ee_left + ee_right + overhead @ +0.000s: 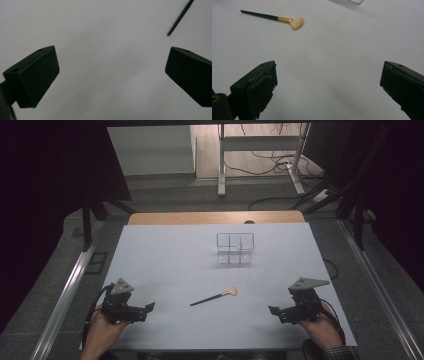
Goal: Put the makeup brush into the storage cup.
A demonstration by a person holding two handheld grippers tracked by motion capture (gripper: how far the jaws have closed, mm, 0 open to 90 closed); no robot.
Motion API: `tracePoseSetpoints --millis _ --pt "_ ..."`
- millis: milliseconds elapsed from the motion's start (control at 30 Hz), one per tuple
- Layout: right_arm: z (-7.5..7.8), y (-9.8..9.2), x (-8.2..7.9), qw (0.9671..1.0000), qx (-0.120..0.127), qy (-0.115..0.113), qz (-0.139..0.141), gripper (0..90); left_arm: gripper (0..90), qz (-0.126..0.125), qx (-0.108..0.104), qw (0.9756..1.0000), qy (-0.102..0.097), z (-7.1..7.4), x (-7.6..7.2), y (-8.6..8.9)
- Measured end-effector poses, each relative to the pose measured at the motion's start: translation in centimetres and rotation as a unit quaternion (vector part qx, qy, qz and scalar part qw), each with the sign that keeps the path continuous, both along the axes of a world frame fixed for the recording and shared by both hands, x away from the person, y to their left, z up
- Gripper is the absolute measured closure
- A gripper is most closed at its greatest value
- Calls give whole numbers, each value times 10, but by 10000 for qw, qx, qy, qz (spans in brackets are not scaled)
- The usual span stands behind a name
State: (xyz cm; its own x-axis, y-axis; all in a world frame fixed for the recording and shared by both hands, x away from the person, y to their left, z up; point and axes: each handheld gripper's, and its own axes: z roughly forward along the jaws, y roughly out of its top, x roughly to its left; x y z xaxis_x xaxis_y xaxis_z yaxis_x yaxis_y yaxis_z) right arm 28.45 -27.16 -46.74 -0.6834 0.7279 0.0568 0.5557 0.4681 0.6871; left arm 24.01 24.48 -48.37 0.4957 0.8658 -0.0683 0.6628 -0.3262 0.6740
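So rn you've got both grippers parked at the near edge of the white table, nothing picked up yet. Left gripper sits around 7 o'clock on the tabletop, right gripper around 5 o'clock, both pointing inward toward each other. Jaws on both are spread wide apart w/ bare table between them, you can see that clearly in the left gripper view and the right gripper view. No contact w/ anything.

The makeup brush lies flat roughly between the two grippers, just below table center. Dark handle tip points to about 8 o'clock, fluffy pale bristles w/ the gold ferrule point to about 2 o'clock. Right gripper view has the whole brush ahead at its 11 o'clock; left gripper view catches just the handle tip at 1 o'clock.

The clear divided organizer stands further back, around 12–1 o'clock, well apart from the brush. Compartments look empty afaict.

My guess is brush goes in the organizer. It's lying flat so you'd prob pinch the thin handle, and the right side looks nearer the bristle end. Handle's skinny tho, could roll or slip if you close off-center.
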Motion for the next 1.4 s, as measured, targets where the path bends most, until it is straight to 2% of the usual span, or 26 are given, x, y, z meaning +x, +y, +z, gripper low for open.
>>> tracePoseSetpoints --millis 167,233,400,900,1067,1233,1400 --pt "0 1 0 10000 -37 13 11 10 2 -200 143 9997 33 0 6 -7" --pt "0 0 0 10000 -45 6 17 10 2 -385 290 9988 53 0 9 -12" --pt "0 1 -1 10000 -58 0 12 10 2 -524 369 9979 43 3 13 -18" --pt "-1 1 1 10000 -80 14 20 11 2 -661 618 9958 99 9 20 -23" --pt "-1 1 1 10000 -82 47 -17 11 2 -814 766 9937 126 13 28 -32" --pt "-1 0 1 10000 -43 45 -47 11 2 -882 724 9934 139 15 34 -38" --pt "-1 0 1 10000 -36 41 -63 11 2 -975 787 9920 174 16 40 -45"
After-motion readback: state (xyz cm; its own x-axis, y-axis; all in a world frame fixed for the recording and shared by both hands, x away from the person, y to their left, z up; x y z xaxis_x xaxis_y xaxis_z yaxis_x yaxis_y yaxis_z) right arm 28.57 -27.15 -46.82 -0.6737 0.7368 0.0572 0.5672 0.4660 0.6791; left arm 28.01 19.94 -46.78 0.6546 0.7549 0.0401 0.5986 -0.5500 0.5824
